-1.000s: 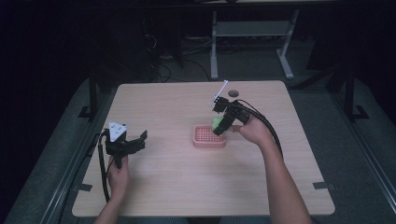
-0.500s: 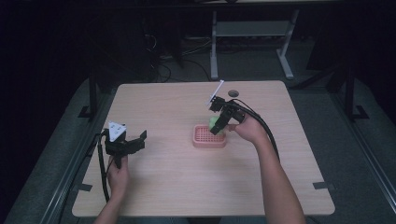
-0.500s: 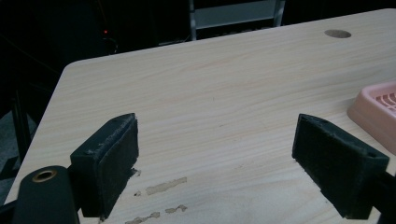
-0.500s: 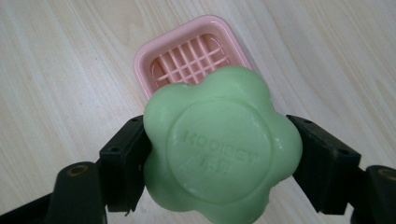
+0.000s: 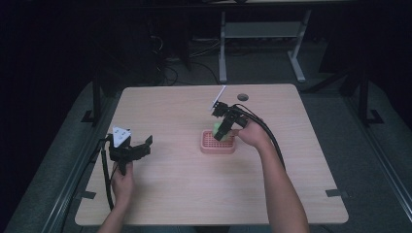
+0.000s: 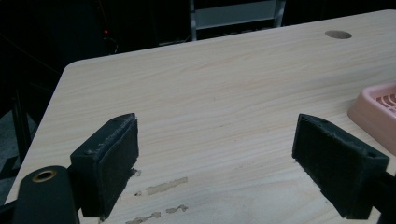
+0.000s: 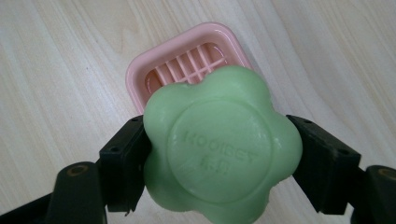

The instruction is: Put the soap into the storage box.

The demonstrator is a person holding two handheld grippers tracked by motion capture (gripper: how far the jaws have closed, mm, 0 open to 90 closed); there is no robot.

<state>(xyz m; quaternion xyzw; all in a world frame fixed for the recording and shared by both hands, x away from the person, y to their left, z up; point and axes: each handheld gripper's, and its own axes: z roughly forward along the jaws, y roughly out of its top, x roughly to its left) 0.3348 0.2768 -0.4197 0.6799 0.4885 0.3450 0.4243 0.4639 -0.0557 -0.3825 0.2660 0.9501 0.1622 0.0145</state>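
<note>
A green flower-shaped soap (image 7: 219,147) with raised lettering sits clamped between the black jaws of my right gripper (image 7: 219,154), directly above the pink slatted soap dish (image 7: 154,70). From the high view that right gripper (image 5: 224,127) hangs over the pink dish (image 5: 209,146) at mid-table, the green soap (image 5: 216,129) showing beside the jaws. My left gripper (image 5: 142,148) rests at the table's left side, open and empty. Its two pads (image 6: 109,161) stand wide apart over bare wood, with the dish's corner (image 6: 373,109) at the right edge.
The wooden table (image 5: 170,194) has a round cable hole (image 5: 242,97) near its far edge. Small scuffs (image 6: 161,187) mark the wood by the left gripper. A white frame (image 5: 257,29) stands on the dark floor behind the table. Cables trail from both grippers.
My right gripper has carried the green soap a little forward and down over the pink dish. The left gripper has stayed in place.
</note>
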